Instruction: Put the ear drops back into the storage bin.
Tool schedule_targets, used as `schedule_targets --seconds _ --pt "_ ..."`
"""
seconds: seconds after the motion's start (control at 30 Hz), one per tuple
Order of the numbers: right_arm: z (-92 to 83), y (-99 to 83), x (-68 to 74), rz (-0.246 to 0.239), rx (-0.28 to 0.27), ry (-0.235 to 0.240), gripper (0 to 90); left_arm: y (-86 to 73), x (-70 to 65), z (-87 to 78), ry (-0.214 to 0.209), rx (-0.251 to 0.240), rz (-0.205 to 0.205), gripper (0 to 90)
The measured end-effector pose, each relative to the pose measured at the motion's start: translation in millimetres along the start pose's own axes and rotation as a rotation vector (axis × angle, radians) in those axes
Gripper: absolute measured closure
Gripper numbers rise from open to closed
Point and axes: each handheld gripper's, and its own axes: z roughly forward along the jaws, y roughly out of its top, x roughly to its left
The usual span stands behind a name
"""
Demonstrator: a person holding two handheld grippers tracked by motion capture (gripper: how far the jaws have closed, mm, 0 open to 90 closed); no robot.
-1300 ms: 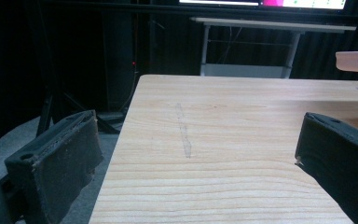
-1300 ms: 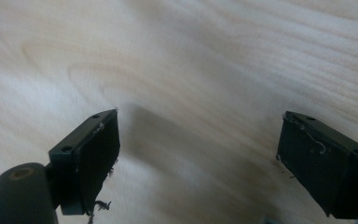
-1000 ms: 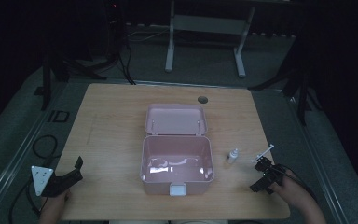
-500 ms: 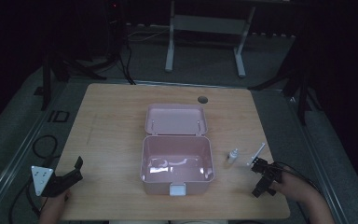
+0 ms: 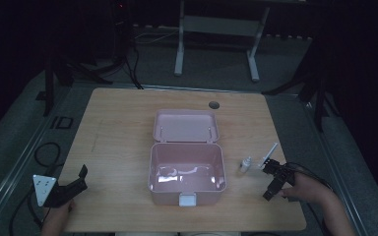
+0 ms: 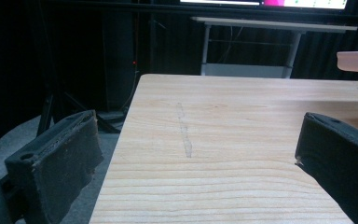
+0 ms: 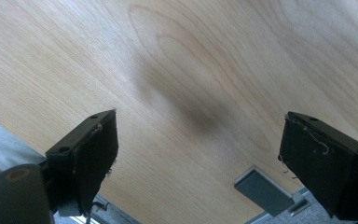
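The small white plastic bottle (image 5: 246, 164) stands on the wooden table (image 5: 118, 128) between the open pink plastic box (image 5: 187, 169) and the right gripper (image 5: 274, 183), nearer it; both grippers gape empty, the left gripper (image 5: 74, 187) far off.

The only readable marking is "ID", in large pale letters on the grey floor (image 5: 29, 129) just left of the bench (image 5: 118, 123), near its far left corner. Nothing on the bench carries legible text.
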Motion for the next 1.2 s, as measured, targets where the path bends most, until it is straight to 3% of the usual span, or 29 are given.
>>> schedule_targets --seconds 0.2,0.53,0.7,1.2 --pt "-4.1 12.6 -0.1 -0.026 0.019 0.007 11.3 0.1 0.2 0.2 -0.001 0.002 0.000 0.4" --pt "-20.1 41.8 -3.1 -0.040 -0.032 0.000 13.0 0.1 0.2 0.2 -0.001 0.002 0.000 0.4" --pt "-24.8 58.7 -7.4 -0.021 -0.056 0.017 14.2 0.1 0.4 0.2 -0.004 0.002 0.000 0.4" --pt "-12.7 93.0 -16.6 0.015 -0.036 0.044 29.3 0.1 0.6 0.1 -0.008 0.002 -0.002 0.4"
